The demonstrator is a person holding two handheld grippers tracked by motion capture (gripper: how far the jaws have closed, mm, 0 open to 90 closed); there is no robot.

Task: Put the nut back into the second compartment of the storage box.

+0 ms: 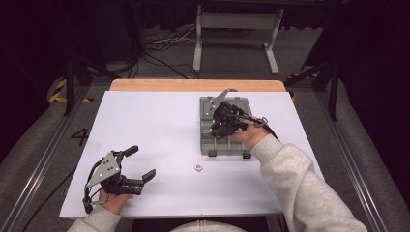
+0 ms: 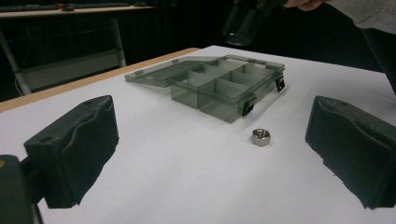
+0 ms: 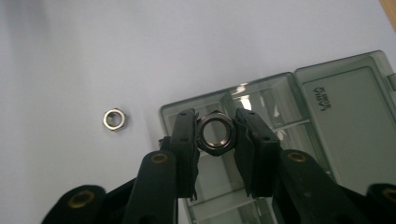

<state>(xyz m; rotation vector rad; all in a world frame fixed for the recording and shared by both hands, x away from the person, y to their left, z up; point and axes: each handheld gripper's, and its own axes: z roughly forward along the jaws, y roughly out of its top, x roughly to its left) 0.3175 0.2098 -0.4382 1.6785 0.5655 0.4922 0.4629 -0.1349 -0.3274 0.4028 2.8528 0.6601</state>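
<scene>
A grey see-through compartment box (image 1: 208, 126) lies open on the white table, its lid (image 3: 345, 121) flat behind it. My right gripper (image 3: 215, 135) hovers over the box's near compartments, shut on a steel hex nut (image 3: 215, 132) held edge-on between the pads. A second hex nut (image 1: 197, 167) (image 2: 260, 137) (image 3: 114, 119) lies loose on the table just in front of the box (image 2: 224, 88). My left gripper (image 1: 142, 162) rests at the near left of the table, open, with nothing between its pads (image 2: 74, 149). The right gripper (image 1: 220, 123) sits above the box in the high view.
The white sheet (image 1: 145, 125) covers the table; a wooden strip (image 1: 193, 85) shows along its far edge. Beyond it stand a white frame (image 1: 237, 29) and cables on the floor. A grey sleeve (image 1: 300, 188) crosses the near right.
</scene>
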